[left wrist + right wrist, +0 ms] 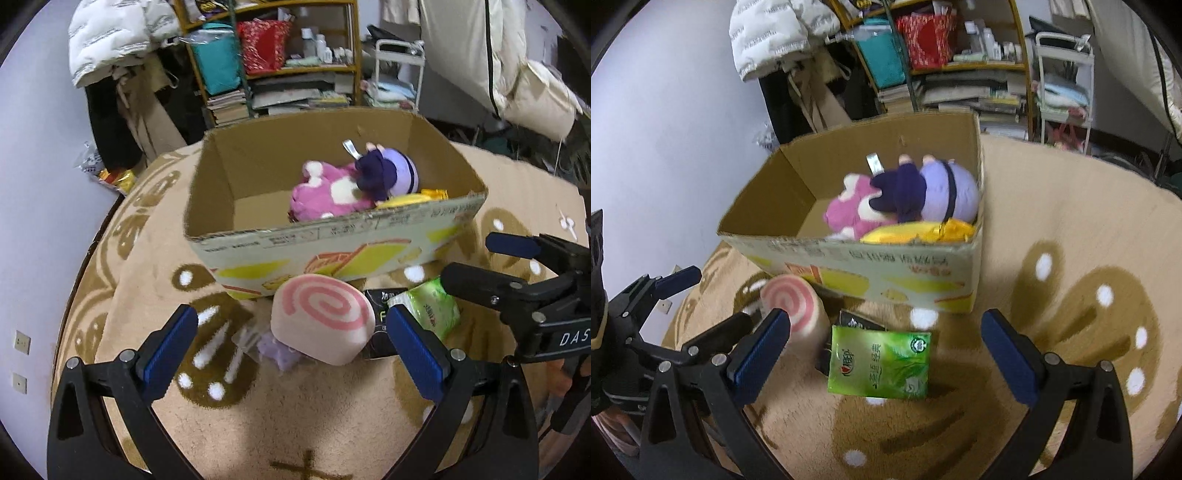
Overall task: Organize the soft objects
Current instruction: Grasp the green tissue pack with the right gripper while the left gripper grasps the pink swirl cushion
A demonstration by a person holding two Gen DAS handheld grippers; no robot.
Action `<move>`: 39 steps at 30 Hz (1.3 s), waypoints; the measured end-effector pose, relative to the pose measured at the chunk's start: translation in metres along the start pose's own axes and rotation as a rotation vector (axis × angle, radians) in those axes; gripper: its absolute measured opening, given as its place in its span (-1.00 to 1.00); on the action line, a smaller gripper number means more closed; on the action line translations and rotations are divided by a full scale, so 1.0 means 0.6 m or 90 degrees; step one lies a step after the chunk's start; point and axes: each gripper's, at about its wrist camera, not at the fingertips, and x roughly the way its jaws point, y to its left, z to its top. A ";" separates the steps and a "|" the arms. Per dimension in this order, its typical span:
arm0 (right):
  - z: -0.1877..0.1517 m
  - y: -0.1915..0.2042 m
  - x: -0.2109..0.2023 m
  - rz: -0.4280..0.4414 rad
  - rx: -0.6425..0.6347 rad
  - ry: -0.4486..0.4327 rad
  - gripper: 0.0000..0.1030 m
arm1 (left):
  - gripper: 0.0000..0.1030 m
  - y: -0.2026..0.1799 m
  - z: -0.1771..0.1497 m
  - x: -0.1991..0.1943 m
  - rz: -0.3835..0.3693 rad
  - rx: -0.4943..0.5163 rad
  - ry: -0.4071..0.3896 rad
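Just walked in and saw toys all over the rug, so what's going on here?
A person is tidying soft things into a cardboard box on the rug, with a claw in each hand. A pink plush, a purple doll and something yellow already lie inside. The left claw is open around the pink swirl cushion in front of the box, not yet closed on it. The right claw hangs open over the green tissue pack.
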 end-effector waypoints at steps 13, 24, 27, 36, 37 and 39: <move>-0.007 -0.022 0.069 0.013 0.038 0.078 1.00 | 0.96 -0.033 -0.003 0.067 -0.025 0.067 0.075; -0.020 -0.028 0.101 0.036 0.063 0.127 1.00 | 0.94 -0.053 -0.004 0.106 -0.042 0.087 0.105; -0.022 -0.031 0.113 0.048 0.076 0.143 0.90 | 0.75 -0.053 -0.006 0.115 -0.043 0.085 0.116; -0.022 -0.037 0.125 0.052 0.082 0.153 0.55 | 0.37 -0.032 0.007 0.124 -0.053 0.043 0.115; -0.023 -0.037 0.125 0.050 0.080 0.153 0.55 | 0.36 -0.032 0.007 0.124 -0.052 0.043 0.115; -0.024 -0.034 0.124 0.049 0.078 0.151 0.55 | 0.32 -0.027 0.009 0.124 -0.051 0.047 0.116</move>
